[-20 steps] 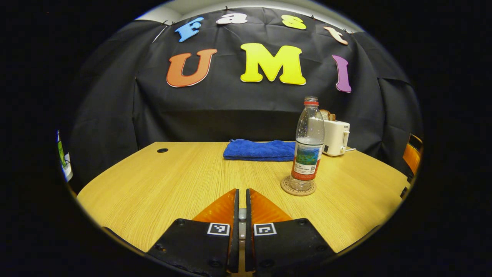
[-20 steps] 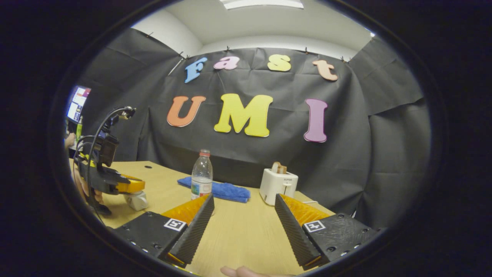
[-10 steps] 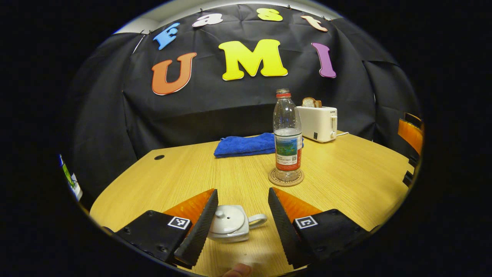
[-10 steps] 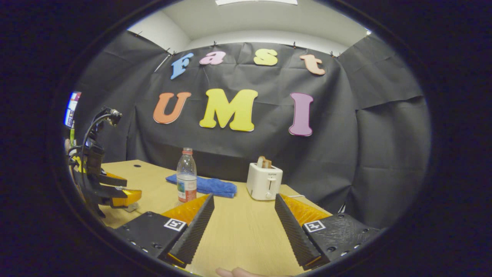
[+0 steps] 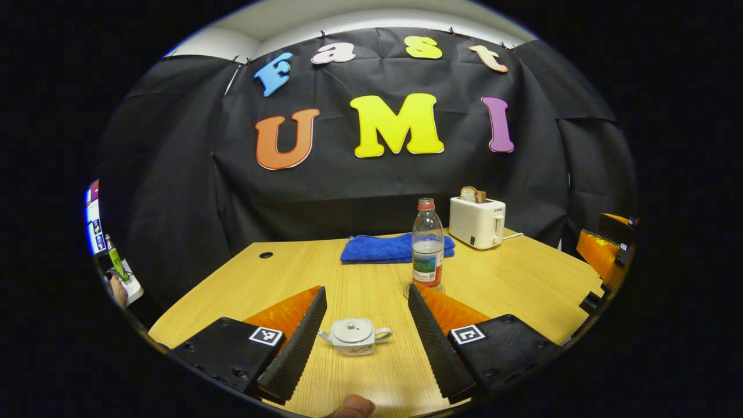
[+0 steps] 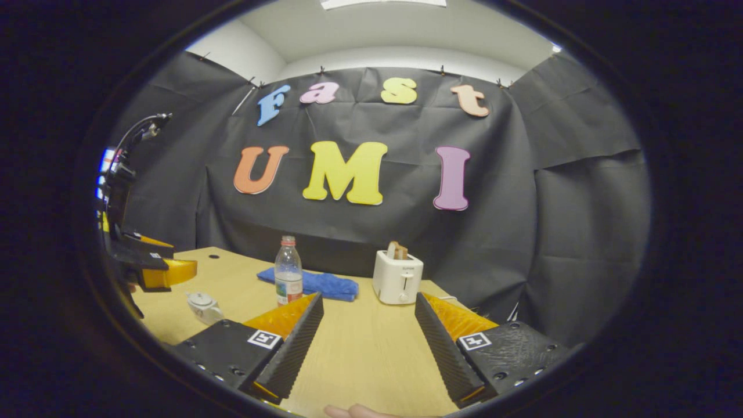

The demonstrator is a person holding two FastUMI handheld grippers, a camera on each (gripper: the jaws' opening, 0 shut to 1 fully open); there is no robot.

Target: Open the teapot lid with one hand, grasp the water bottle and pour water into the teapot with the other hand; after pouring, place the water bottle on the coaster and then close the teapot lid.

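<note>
The left gripper (image 5: 367, 307) is held above the table (image 5: 522, 284) with its two fingers spread wide and nothing between them; the inner finger faces carry a fine ribbed texture. The right gripper (image 6: 367, 313) is likewise spread apart and empty, with the same ribbed faces. In the left gripper view, the teapot (image 5: 354, 335) stands upright on the table, seen between the two fingers and apart from both. It is a small, squat, glossy white vessel with its lid (image 5: 352, 330) seated on top, a short spout pointing left in that view and a loop handle pointing right, so its long axis runs across the view. The water bottle (image 5: 428, 252) is a clear, ribbed plastic cylinder with a printed label band, partly filled, with its long axis vertical; it stands on the round coaster (image 5: 408, 288), whose edge shows at the bottle's base. Behind the bottle lies a folded blue cloth (image 5: 377, 248) of soft, napped texture, and just beside it a boxy white toaster (image 5: 477, 222) holding a slice of bread. The table surface is light wood-grain laminate.
</note>
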